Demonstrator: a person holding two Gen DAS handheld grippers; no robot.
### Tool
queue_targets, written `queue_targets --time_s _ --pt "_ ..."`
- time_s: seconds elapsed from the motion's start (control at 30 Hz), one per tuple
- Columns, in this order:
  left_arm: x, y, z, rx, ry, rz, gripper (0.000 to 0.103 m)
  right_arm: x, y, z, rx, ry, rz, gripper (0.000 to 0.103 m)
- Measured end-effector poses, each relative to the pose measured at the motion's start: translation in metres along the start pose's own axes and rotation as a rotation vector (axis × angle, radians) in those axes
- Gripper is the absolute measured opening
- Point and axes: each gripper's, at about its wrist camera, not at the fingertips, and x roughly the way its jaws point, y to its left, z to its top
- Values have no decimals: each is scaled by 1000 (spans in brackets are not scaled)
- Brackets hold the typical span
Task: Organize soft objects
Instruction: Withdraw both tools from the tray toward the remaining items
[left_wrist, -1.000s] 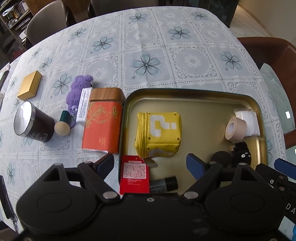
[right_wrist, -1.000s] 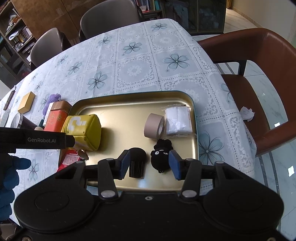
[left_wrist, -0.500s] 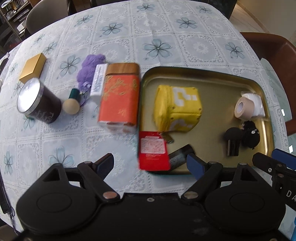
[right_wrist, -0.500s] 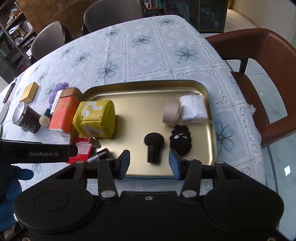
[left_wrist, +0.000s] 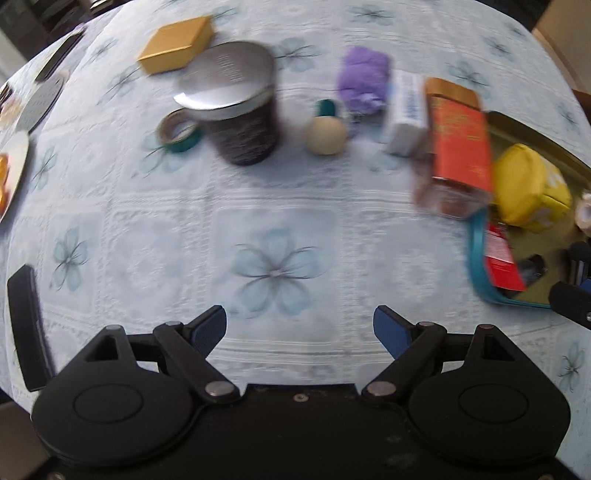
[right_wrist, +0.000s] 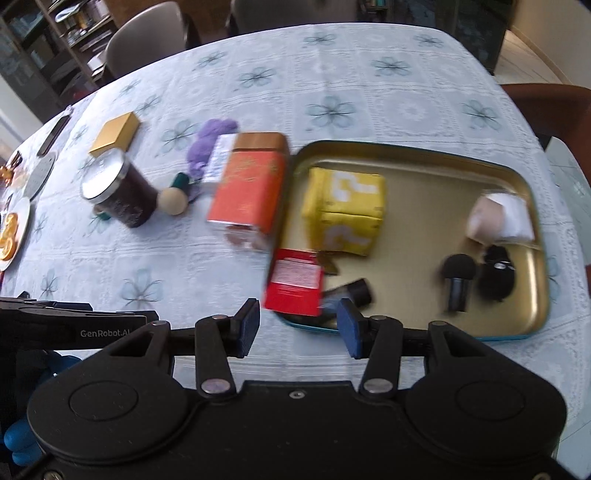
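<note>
A gold tray (right_wrist: 424, 158) holds a yellow question-mark plush cube (right_wrist: 345, 208), a black plush (right_wrist: 496, 275), a black sponge brush (right_wrist: 458, 275), a tape roll and white pack (right_wrist: 498, 218), and a red card (right_wrist: 295, 280). A purple plush (left_wrist: 364, 81) lies on the tablecloth left of the orange tin (left_wrist: 460, 144); it also shows in the right wrist view (right_wrist: 208, 142). My left gripper (left_wrist: 299, 330) is open and empty above bare cloth. My right gripper (right_wrist: 297, 325) is open and empty at the tray's near left corner.
A dark candle jar (left_wrist: 236, 107), a beige-headed brush (left_wrist: 325, 131), a tape roll (left_wrist: 179, 131), a gold box (left_wrist: 175, 44) and a white box (left_wrist: 408, 110) stand on the cloth. A plate (right_wrist: 14, 232) sits at the left edge. A brown chair (right_wrist: 554, 107) is at the right.
Both grippers have swung left and pulled back from the tray. The left view now faces the table's left objects, with the tray at its right edge. Both stay open.
</note>
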Motion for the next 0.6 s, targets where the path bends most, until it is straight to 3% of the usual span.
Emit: queue_targets --time_s 0.37,0.6 --pt "13 104 7 -100 8 62 86 36 69 46 -69 -13 4 48" --pt "25 137 14 -121 35 65 86 66 81 99 -77 -80 -105 48"
